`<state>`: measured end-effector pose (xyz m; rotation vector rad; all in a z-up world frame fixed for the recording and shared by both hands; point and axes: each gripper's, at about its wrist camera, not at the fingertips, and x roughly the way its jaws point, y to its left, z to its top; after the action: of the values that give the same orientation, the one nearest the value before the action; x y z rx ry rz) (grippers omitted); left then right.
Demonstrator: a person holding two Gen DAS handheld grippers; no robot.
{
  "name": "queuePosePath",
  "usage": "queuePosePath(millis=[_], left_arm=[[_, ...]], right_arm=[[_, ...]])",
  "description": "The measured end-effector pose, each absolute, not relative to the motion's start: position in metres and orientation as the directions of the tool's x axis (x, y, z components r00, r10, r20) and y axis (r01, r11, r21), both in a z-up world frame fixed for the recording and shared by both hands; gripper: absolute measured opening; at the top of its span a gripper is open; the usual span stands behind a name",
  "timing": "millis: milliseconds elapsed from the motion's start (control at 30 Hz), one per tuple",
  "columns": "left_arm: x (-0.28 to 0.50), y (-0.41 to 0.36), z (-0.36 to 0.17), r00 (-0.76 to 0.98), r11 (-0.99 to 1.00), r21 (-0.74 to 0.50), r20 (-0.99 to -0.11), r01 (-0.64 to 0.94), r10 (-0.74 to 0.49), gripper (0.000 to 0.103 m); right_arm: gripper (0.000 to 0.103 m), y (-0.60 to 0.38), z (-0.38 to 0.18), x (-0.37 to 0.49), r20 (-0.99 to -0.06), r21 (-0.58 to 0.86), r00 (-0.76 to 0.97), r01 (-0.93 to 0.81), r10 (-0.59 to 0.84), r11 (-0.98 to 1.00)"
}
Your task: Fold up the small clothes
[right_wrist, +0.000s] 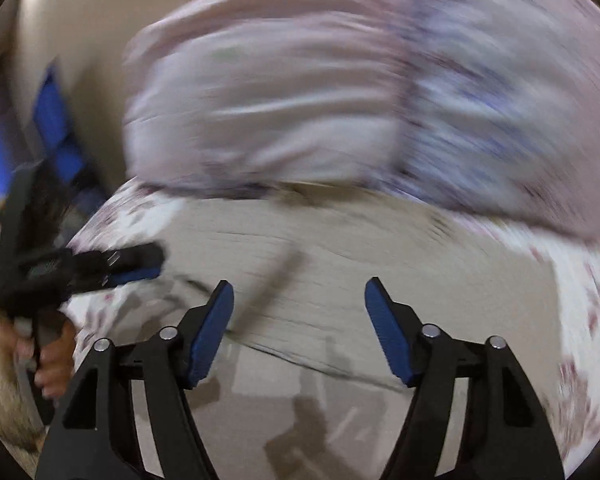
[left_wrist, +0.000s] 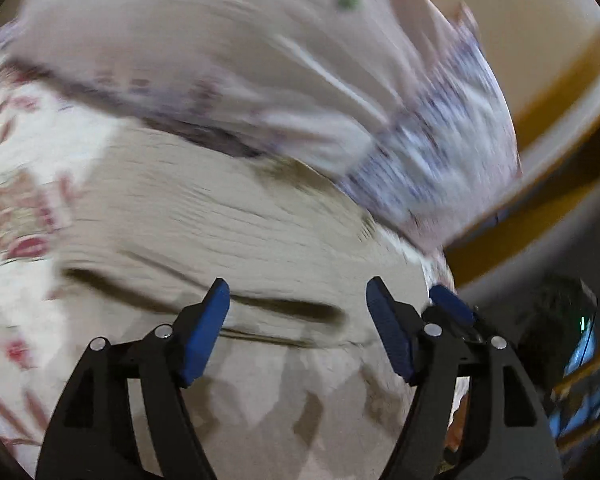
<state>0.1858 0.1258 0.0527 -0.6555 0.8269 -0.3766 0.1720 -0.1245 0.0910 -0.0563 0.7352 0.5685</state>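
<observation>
Both my left gripper and right gripper stood wide apart, empty, over the beige garment spread beneath and ahead on the floral sheet.

1. The left gripper has its blue-padded jaws spread wide with nothing between them.
2. Directly ahead of and under the jaws lies a beige garment, creased and blurred by motion.
3. Beyond the garment sits a pale pink pillow with a purple patterned band at its right end.
4. To the gripper's left, a white floral bedsheet shows beneath the garment.
5. Just right of the gripper, one blue fingertip of the right gripper shows.
</observation>
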Motion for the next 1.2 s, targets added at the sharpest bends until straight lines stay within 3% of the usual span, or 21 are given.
queuePosePath(millis=[200,333,433,533,567,600,733,933,1033,1167,1200], left_arm=[[0.184,0.191,0.047,0.714,0.711,-0.699,-0.538,-0.08,-0.448,0.07],[0.192,0.2,0.033,0.68,0.699,-0.707,-0.566,-0.11,-0.466,0.07],[0.191,0.195,0.03,0.671,0.732,-0.676,-0.583,-0.088,-0.458,0.071],[0.193,0.194,0.031,0.673,0.743,-0.665,-0.586,-0.08,-0.452,0.073],[0.194,0.193,0.032,0.67,0.746,-0.661,-0.591,-0.084,-0.449,0.073],[0.194,0.193,0.031,0.668,0.748,-0.658,-0.596,-0.087,-0.446,0.074],[0.195,0.19,0.029,0.66,0.763,-0.639,-0.614,-0.095,-0.433,0.074],[0.187,0.18,0.039,0.676,0.824,-0.564,-0.63,-0.059,-0.383,0.074],[0.179,0.16,0.058,0.723,0.897,-0.442,-0.616,0.009,-0.311,0.077],[0.176,0.117,0.072,0.748,0.958,-0.262,-0.613,0.113,-0.255,0.082],[0.177,0.105,0.071,0.741,0.964,-0.227,-0.622,0.14,-0.254,0.082]], right_arm=[[0.053,-0.022,0.077,0.173,-0.706,-0.05,0.528,-0.703,0.473,0.71],[0.051,0.014,0.05,0.184,-0.759,-0.151,0.528,-0.711,0.38,0.687],[0.051,0.019,0.032,0.194,-0.794,-0.147,0.502,-0.706,0.343,0.693],[0.033,0.014,0.029,0.197,-0.789,-0.114,0.495,-0.7,0.364,0.705],[0.016,0.013,0.03,0.198,-0.787,-0.101,0.495,-0.691,0.367,0.716],[0.012,0.01,0.032,0.2,-0.785,-0.098,0.503,-0.676,0.361,0.73],[0.011,-0.021,0.046,0.214,-0.755,0.036,0.52,-0.577,0.4,0.816],[0.011,-0.153,0.079,0.21,-0.596,0.359,0.669,-0.272,0.443,0.893],[0.009,-0.221,0.061,0.196,-0.619,0.422,0.697,-0.093,0.362,0.902],[0.011,-0.269,0.028,0.205,-0.663,0.565,0.61,0.026,0.434,0.825],[0.021,-0.277,0.024,0.205,-0.654,0.612,0.59,0.044,0.474,0.79]])
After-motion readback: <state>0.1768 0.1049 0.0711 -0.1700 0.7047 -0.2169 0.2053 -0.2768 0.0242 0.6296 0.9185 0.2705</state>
